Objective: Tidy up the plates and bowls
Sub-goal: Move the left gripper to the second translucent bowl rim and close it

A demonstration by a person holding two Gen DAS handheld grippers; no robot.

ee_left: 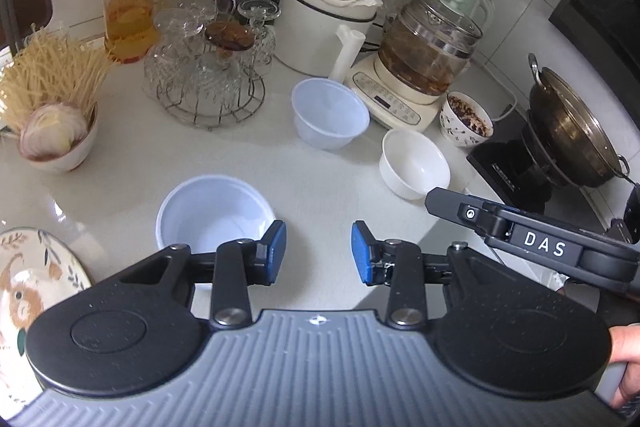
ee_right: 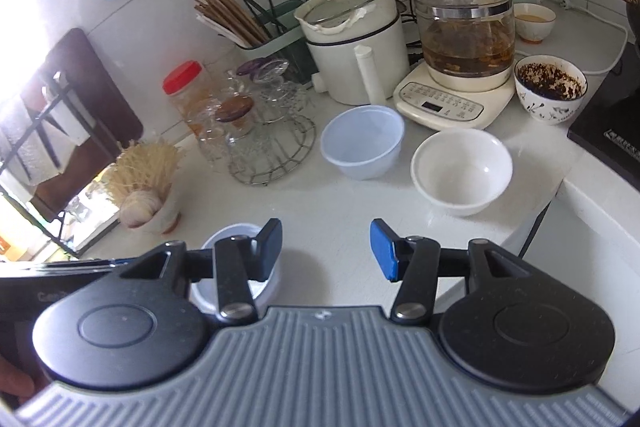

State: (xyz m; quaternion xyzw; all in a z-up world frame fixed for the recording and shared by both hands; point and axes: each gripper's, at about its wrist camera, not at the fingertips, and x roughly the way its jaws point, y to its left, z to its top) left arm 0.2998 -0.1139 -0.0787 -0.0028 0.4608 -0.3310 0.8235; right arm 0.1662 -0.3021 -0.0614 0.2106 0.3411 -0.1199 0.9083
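Note:
My left gripper [ee_left: 319, 253] is open and empty above the white counter [ee_left: 320, 171], its left finger just right of a near translucent plastic bowl [ee_left: 214, 213]. A second plastic bowl [ee_left: 330, 117] and a white ceramic bowl [ee_left: 414, 163] stand farther back. A patterned plate [ee_left: 34, 279] lies at the left edge. My right gripper [ee_right: 326, 251] is open and empty; its left finger overlaps the near plastic bowl [ee_right: 264, 281]. The far plastic bowl [ee_right: 362, 141] and white bowl [ee_right: 462, 171] lie ahead of it. The right gripper's body also shows in the left wrist view [ee_left: 540, 243].
A rack of glass cups [ee_left: 208, 75], a red-lidded jar [ee_left: 128, 7], a bowl with noodles and onion [ee_left: 56, 131], a rice cooker [ee_left: 332, 15], a glass kettle on its base [ee_left: 424, 67], a bowl of dark food [ee_left: 466, 119] and a wok on a stove [ee_left: 572, 131] crowd the counter.

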